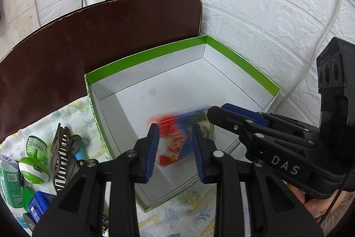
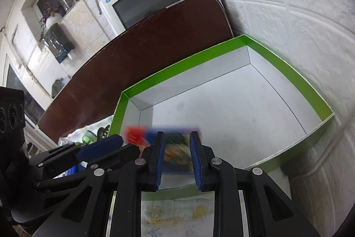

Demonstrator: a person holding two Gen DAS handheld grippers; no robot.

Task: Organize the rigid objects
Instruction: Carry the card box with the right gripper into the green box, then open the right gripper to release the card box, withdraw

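I see a motion-blurred red-and-blue packet (image 1: 175, 137) between my left tongs (image 1: 176, 152), tilted over the open green-rimmed white box (image 1: 155, 54), beside my right tongs (image 2: 176, 159).

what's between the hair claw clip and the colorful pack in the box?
The box's green-rimmed left wall separates the claw clip from the blurred colorful pack; left wrist view.

Left gripper (image 1: 176, 148) with jaws parted; right gripper (image 2: 176, 156) alongside it on the right, jaws likewise parted, a bare hand (image 1: 315, 206) gripping its handle.
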